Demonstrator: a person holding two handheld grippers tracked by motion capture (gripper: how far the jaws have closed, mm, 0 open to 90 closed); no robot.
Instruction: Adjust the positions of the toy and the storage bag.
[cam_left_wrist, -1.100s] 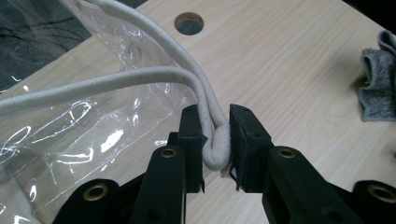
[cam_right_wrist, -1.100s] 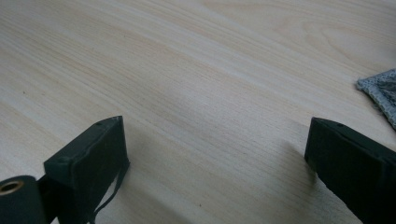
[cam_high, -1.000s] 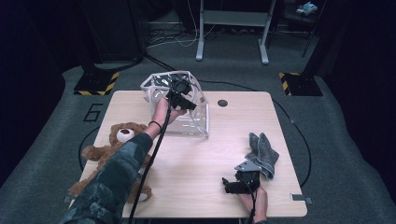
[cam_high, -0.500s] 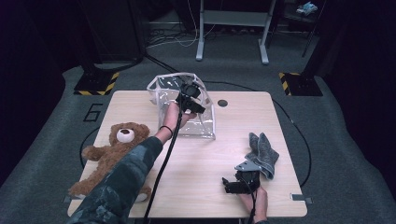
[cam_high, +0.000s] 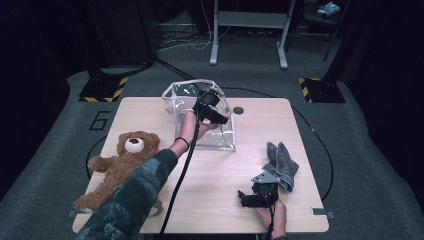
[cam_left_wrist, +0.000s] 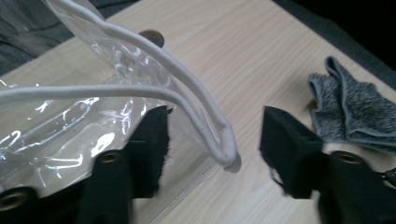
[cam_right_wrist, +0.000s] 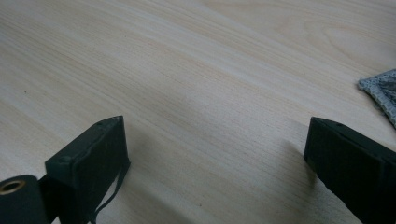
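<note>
The bench (cam_high: 150, 107) carries, from largest down, a brown teddy bear (cam_high: 120, 167) lying at its left edge, a clear plastic bag (cam_high: 202, 120) with white corded rims standing toward the far middle, and a grey cloth (cam_high: 281, 159) crumpled near the right side. A second ago the bag sat a little further left with the left tongs (cam_high: 216, 117) clamped narrow on its rim; it now stands shifted to the right, and those tongs have just been opening. In the left gripper view the white rim (cam_left_wrist: 205, 116) runs between the spread jaws with neither pad pressing on it, so the bag looks released where it stands, upright with its mouth open. That suggests the repositioning is done and the bag is ready to be filled. The right tongs (cam_high: 250, 197) rest low on bare wood just beside the cloth, jaws wide and holding nothing.
</note>
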